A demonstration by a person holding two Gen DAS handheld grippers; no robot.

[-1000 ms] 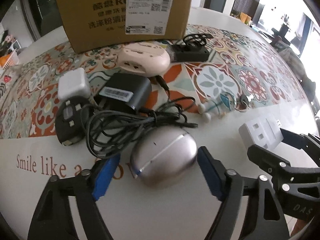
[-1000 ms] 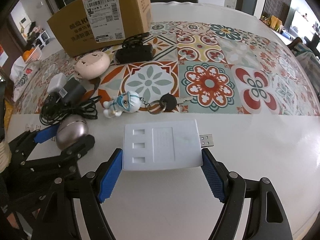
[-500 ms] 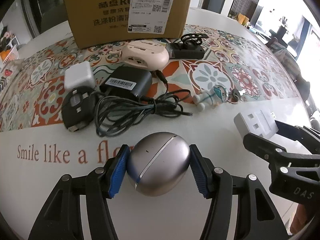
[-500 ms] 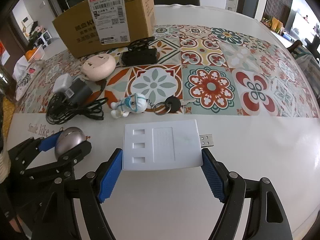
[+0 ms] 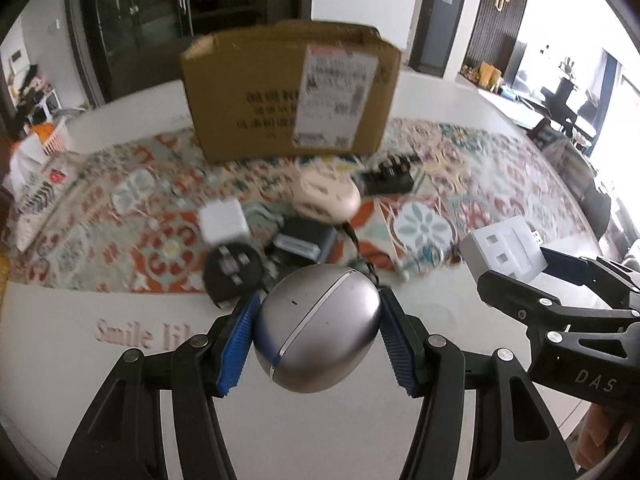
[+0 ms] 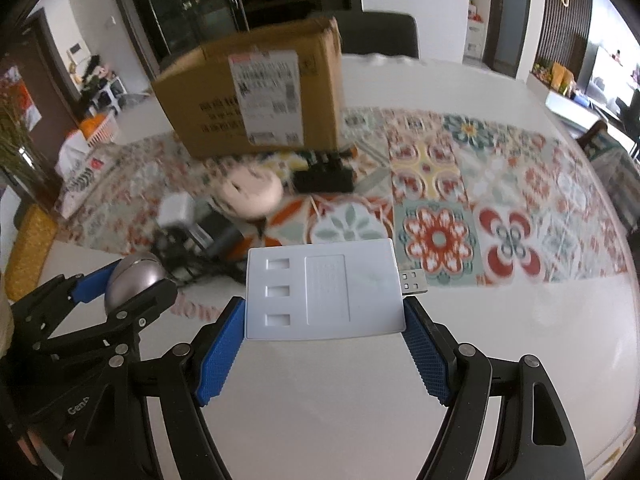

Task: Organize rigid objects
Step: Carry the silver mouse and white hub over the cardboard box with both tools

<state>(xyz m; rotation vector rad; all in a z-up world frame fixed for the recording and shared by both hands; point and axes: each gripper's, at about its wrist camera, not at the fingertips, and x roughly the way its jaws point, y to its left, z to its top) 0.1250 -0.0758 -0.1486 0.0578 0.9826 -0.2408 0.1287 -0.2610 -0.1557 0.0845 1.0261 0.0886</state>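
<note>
**Both claws loaded and lifted toward the box**

Left wrist view: the left claw [image 5: 316, 340] is closed on the silver egg [image 5: 318, 326], blue pads pressed to both its sides. A second ago the egg lay on the table [image 5: 80, 360] between open fingers at the edge of the cable pile; now it is gripped and raised, and the box [image 5: 290, 92] shows in full, top edge included. Judging by that, the egg is being carried to the box. The pile in front of the box is smeared by motion: a white cube [image 5: 222, 222], a cream oval [image 5: 326, 196] and dark adapters can be told, the cables hardly.

Right wrist view: the right claw [image 6: 324, 328] stays clamped on the white hub [image 6: 324, 290], plug sticking out right. It too has risen since a second ago, with the box now dead ahead. The box's inside is hidden, its label unreadable. The keychain figure seen earlier is lost behind the hub.
</note>
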